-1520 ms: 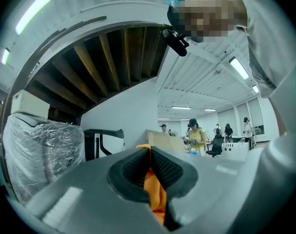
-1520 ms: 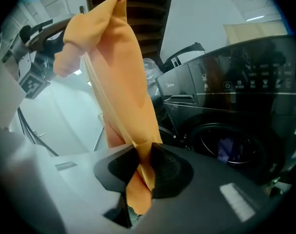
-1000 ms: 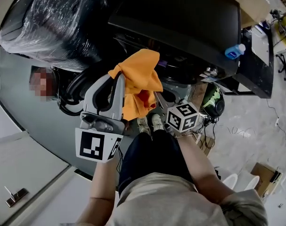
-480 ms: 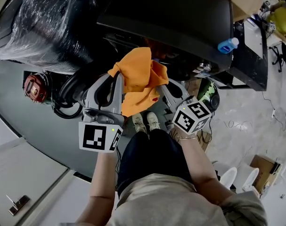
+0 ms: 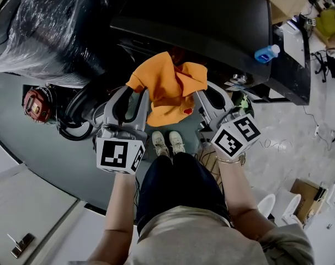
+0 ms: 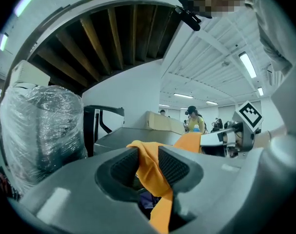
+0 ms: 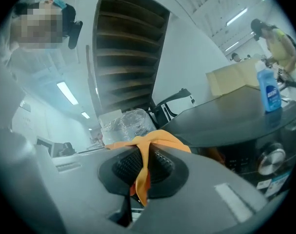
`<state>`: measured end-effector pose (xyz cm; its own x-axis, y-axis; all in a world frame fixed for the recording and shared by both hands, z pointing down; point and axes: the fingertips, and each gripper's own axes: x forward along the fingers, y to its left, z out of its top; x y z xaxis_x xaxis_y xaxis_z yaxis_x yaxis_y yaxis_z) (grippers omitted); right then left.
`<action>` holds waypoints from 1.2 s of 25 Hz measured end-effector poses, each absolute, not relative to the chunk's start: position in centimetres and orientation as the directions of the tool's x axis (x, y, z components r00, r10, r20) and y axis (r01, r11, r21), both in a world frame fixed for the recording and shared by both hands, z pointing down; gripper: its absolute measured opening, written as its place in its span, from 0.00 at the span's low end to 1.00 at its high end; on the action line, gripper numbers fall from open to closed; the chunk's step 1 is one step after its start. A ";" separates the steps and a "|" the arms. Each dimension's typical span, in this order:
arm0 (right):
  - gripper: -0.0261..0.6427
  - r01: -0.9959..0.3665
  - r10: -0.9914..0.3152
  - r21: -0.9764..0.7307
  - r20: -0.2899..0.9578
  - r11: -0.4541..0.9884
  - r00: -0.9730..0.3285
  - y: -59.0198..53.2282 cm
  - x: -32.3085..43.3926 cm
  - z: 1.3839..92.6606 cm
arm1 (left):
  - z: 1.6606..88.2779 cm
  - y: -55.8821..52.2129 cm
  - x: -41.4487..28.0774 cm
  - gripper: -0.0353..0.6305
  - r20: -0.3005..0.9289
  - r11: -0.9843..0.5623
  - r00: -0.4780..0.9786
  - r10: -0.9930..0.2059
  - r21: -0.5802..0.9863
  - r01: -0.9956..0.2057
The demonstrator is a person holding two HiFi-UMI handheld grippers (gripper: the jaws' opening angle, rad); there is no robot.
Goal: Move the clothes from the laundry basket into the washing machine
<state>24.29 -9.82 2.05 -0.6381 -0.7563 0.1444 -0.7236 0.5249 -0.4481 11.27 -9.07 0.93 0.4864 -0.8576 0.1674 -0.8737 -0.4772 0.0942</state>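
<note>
An orange garment (image 5: 166, 90) hangs stretched between both grippers, right in front of the dark washing machine (image 5: 211, 26). My left gripper (image 5: 141, 93) is shut on its left edge, and orange cloth (image 6: 152, 172) runs down between the ribbed pads. My right gripper (image 5: 199, 95) is shut on the right edge, where the orange cloth (image 7: 143, 172) is pinched between its pads. The machine's control panel with a knob (image 7: 270, 161) shows at the right of the right gripper view. The laundry basket is not in view.
A plastic-wrapped bulky object (image 5: 51, 26) stands at the left of the machine. A blue bottle (image 5: 265, 53) stands on the machine's top. Black hose coils and a red object (image 5: 36, 105) lie on the floor at the left. My shoes (image 5: 167, 142) are below the garment.
Both grippers have risen and spread apart, which spreads the orange garment wider. The right gripper went from low beside my shoes to holding the cloth's right edge.
</note>
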 end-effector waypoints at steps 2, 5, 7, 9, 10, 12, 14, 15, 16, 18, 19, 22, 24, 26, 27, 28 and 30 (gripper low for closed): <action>0.08 -0.737 -0.754 -0.439 0.180 0.514 -0.632 -9.8 24.1 3.5 | 3.3 -9.0 11.5 0.29 0.219 -0.484 0.494 -0.841 0.101 -0.869; 0.08 -0.757 -0.756 -0.449 0.232 0.475 -0.612 -9.8 24.0 6.2 | 6.6 -8.7 11.4 0.40 0.301 -0.487 0.499 -0.813 0.118 -0.865; 0.08 -0.770 -0.762 -0.455 0.257 0.448 -0.595 -10.1 24.2 7.7 | 8.5 -8.6 11.3 0.41 0.334 -0.482 0.499 -0.799 0.140 -0.865; 0.08 -0.781 -0.770 -0.453 0.268 0.429 -0.579 -10.5 24.5 8.7 | 10.2 -8.7 11.1 0.43 0.362 -0.481 0.504 -0.784 0.159 -0.863; 0.08 -0.786 -0.774 -0.450 0.269 0.424 -0.572 -10.7 24.6 9.1 | 11.1 -8.8 10.9 0.45 0.374 -0.479 0.505 -0.778 0.168 -0.862; 0.08 -0.791 -0.781 -0.444 0.266 0.421 -0.565 -11.3 24.8 10.0 | 12.9 -9.0 10.4 0.45 0.393 -0.470 0.505 -0.769 0.188 -0.862; 0.08 -0.794 -0.781 -0.440 0.271 0.420 -0.563 -11.7 24.9 11.0 | 14.8 -9.0 10.0 0.45 0.415 -0.460 0.503 -0.758 0.206 -0.864; 0.08 -0.796 -0.776 -0.436 0.282 0.420 -0.564 -11.8 24.9 11.6 | 15.7 -8.9 9.9 0.46 0.428 -0.455 0.502 -0.752 0.214 -0.864; 0.08 -0.799 -0.770 -0.430 0.296 0.421 -0.565 -11.9 24.9 12.3 | 16.6 -8.8 9.8 0.46 0.441 -0.449 0.499 -0.746 0.221 -0.866; 0.09 -0.805 -0.764 -0.422 0.317 0.416 -0.561 -12.1 25.0 13.6 | 18.6 -8.7 9.4 0.46 0.467 -0.430 0.486 -0.738 0.229 -0.873; 0.09 -0.808 -0.767 -0.426 0.322 0.407 -0.555 -12.2 25.2 14.3 | 19.6 -8.6 9.1 0.45 0.479 -0.417 0.477 -0.737 0.232 -0.879; 0.09 -0.818 -0.778 -0.439 0.333 0.373 -0.533 -12.4 26.1 16.5 | 22.6 -8.2 8.2 0.46 0.503 -0.378 0.452 -0.737 0.247 -0.892; 0.09 -0.823 -0.778 -0.439 0.346 0.359 -0.524 -12.7 26.4 18.3 | 24.3 -8.3 8.1 0.45 0.509 -0.369 0.450 -0.734 0.258 -0.893; 0.08 -0.824 -0.777 -0.449 0.354 0.346 -0.520 -12.9 26.4 20.1 | 25.8 -8.5 8.6 0.46 0.506 -0.372 0.455 -0.733 0.263 -0.890; 0.08 -0.823 -0.777 -0.454 0.355 0.342 -0.519 -13.0 26.2 20.9 | 26.5 -8.6 8.9 0.45 0.502 -0.374 0.459 -0.733 0.267 -0.888; 0.08 -0.821 -0.776 -0.458 0.357 0.339 -0.520 -13.1 26.1 21.7 | 27.4 -8.7 9.3 0.45 0.497 -0.375 0.465 -0.732 0.275 -0.885; 0.08 -0.818 -0.775 -0.465 0.356 0.338 -0.522 -13.5 25.8 23.1 | 29.2 -8.8 10.2 0.45 0.487 -0.376 0.479 -0.730 0.299 -0.877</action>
<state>25.76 -13.47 23.14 -0.5222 -0.7748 0.3564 -0.8183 0.3376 -0.4652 10.25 -8.80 29.16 0.4793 -0.7301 0.4870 -0.8769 -0.3765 0.2987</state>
